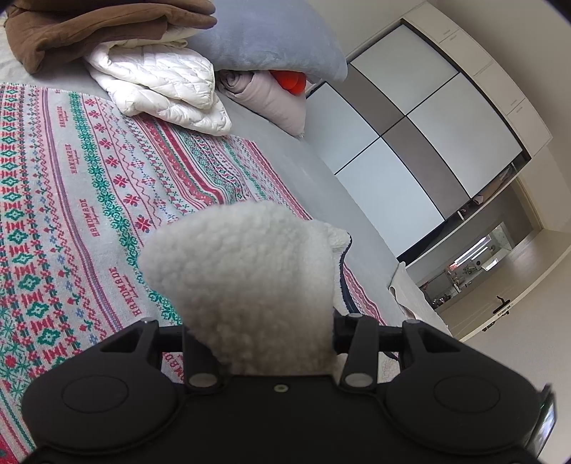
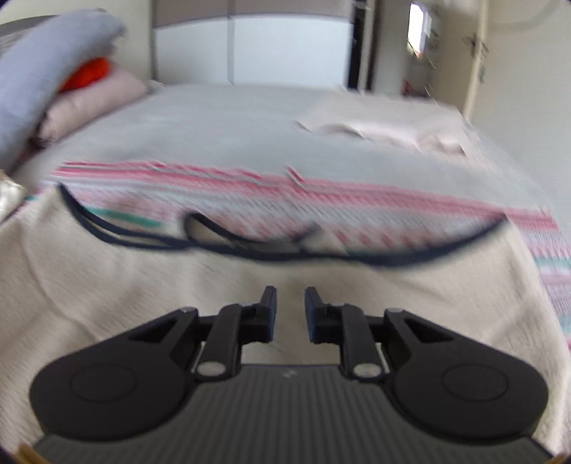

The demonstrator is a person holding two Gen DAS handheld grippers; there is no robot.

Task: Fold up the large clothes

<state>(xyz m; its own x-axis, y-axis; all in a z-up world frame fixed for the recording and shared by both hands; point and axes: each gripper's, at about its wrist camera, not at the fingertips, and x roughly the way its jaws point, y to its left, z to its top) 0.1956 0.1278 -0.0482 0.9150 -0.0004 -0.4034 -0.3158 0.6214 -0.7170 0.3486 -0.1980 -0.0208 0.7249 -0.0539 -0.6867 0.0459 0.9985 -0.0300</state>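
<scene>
A large blanket lies on the bed, patterned in red, green and grey on one face (image 1: 82, 185) and cream fleece on the other, with a dark trim edge (image 2: 285, 255). My left gripper (image 1: 258, 342) is shut on a bunched fold of the cream fleece (image 1: 242, 271), which rises between the jaws and hides the fingertips. In the blurred right wrist view, my right gripper (image 2: 289, 303) is open and empty just above the folded-over cream side (image 2: 142, 285); the patterned side (image 2: 321, 200) shows beyond the trim.
At the head of the bed lie a brown blanket (image 1: 89, 28), a white quilted cover (image 1: 160, 82), a grey pillow (image 1: 271, 39), a beige roll (image 1: 274, 100) and an orange item (image 1: 291, 80). A wardrobe (image 1: 428, 125) stands beside the bed. A beige cloth (image 2: 392, 125) lies at the far corner.
</scene>
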